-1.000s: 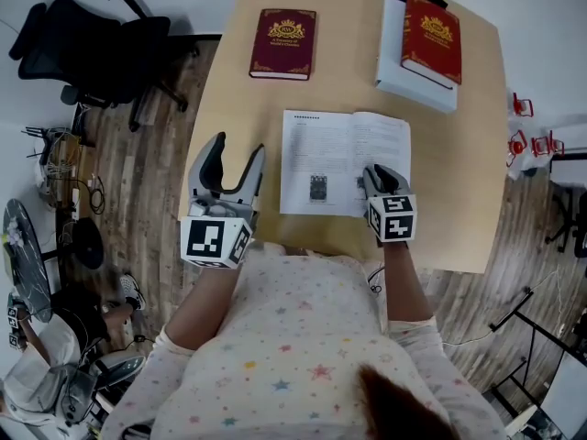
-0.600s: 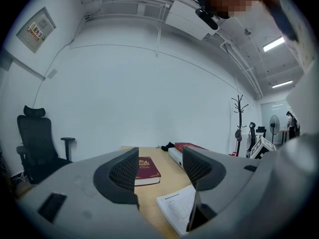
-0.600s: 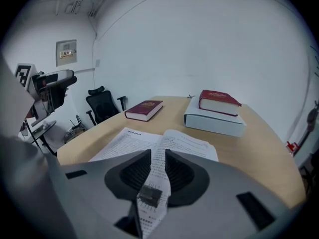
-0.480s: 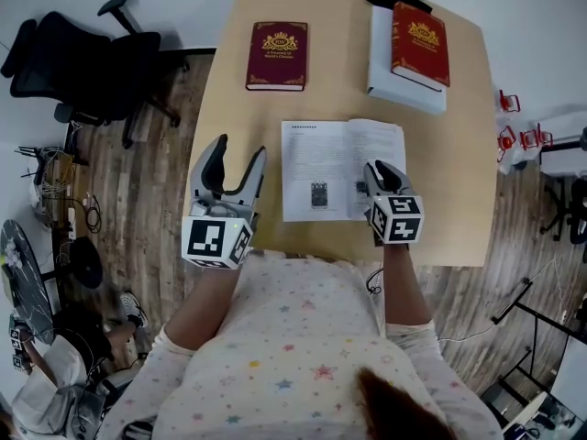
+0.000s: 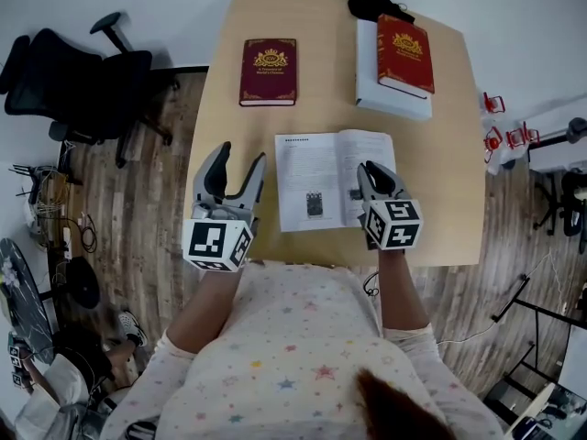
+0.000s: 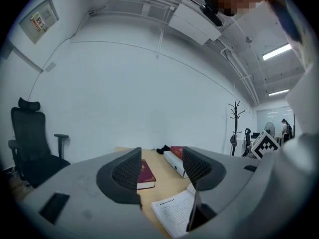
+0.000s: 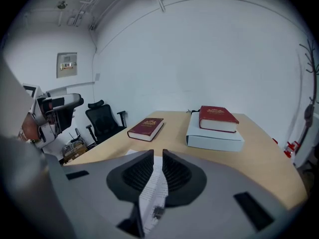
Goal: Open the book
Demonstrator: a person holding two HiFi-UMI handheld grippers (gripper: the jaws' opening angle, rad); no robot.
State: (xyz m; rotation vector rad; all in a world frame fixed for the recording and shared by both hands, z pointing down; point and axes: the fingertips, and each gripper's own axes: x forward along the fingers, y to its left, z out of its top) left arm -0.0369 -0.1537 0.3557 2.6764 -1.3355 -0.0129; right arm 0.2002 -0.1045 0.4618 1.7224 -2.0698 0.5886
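White walls, plank floor point(image 5: 138, 209), pretty standard office room. Biggest thing is the light wood bench point(image 5: 229, 108), with a black office chair point(image 5: 78, 81) parked off to its left. At the far right of the bench there's a white box point(image 5: 385, 94) with a red book point(image 5: 404, 42) lying on top, and a dark red book point(image 5: 269, 71) lies closed further left.

The open book point(image 5: 316, 177) is already lying flat at the near middle of the bench. Its spread runs left to right, spine pointing away from the person, tops of the pages toward the far edge.

The left gripper point(image 5: 237, 168) hangs off to the book's left, fingers point(image 6: 127, 171) wide apart, nothing between them. The right gripper point(image 5: 371, 174) sits at the book's right side, fingers point(image 7: 134, 176) pinched nearly together on a page point(image 7: 152, 195).

My guess: that paper is thin, light and floppy, so it'll bend and could crease or tear if yanked. Best hold is the loose outer edge, lifted gently.
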